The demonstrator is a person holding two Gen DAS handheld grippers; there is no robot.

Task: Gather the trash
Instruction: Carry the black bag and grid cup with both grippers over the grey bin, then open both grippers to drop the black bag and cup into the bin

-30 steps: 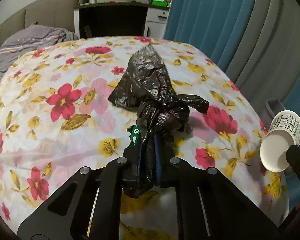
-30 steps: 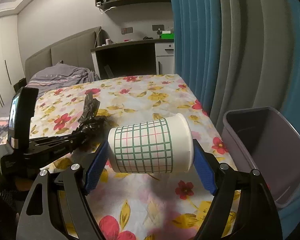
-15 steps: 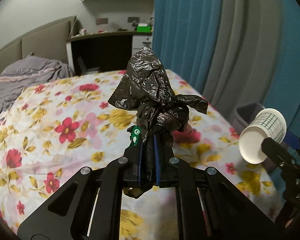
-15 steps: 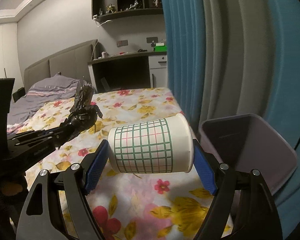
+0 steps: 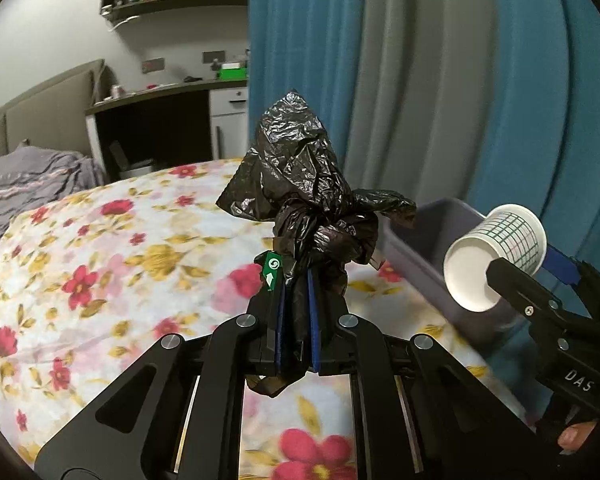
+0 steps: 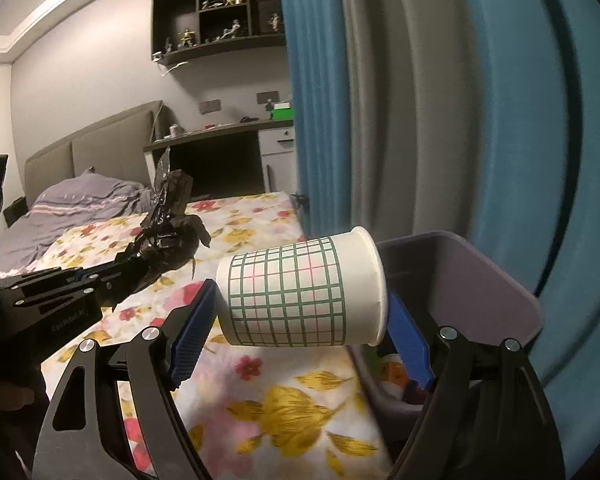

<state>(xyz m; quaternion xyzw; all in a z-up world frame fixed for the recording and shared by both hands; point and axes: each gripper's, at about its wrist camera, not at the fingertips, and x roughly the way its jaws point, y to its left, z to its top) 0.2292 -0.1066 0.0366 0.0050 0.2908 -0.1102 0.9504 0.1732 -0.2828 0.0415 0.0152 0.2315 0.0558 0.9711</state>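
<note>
Left hand-held gripper (image 5: 296, 320) is clenched tight on a crumpled black trash bag (image 5: 300, 184), the knotted bundle standing up above its blue pads, held in the air over the bed (image 5: 100, 280). Over on the right, the right hand-held gripper (image 6: 300, 320) is grasping a white paper cup (image 6: 300, 292) with a green grid print, lying on its side between the two blue pads, base on the left pad, open rim to the right. From the left wrist view that cup (image 5: 496, 256) shows its white mouth, hanging right in front of the grey bin (image 5: 424, 256).

The bedspread is white with red flowers and yellow leaves; a rumpled grey blanket (image 6: 80, 204) lies at the head end against a padded grey headboard (image 6: 100, 148). The bin (image 6: 480, 280) stands just beside the bed's edge, against blue and grey curtains (image 6: 460, 120); some colourful bits show at its bottom, too hidden to name. At the back, a dark tabletop (image 6: 220, 130) with a green box (image 6: 283, 112) on it, and wall shelves (image 6: 220, 4) holding small figurines.
</note>
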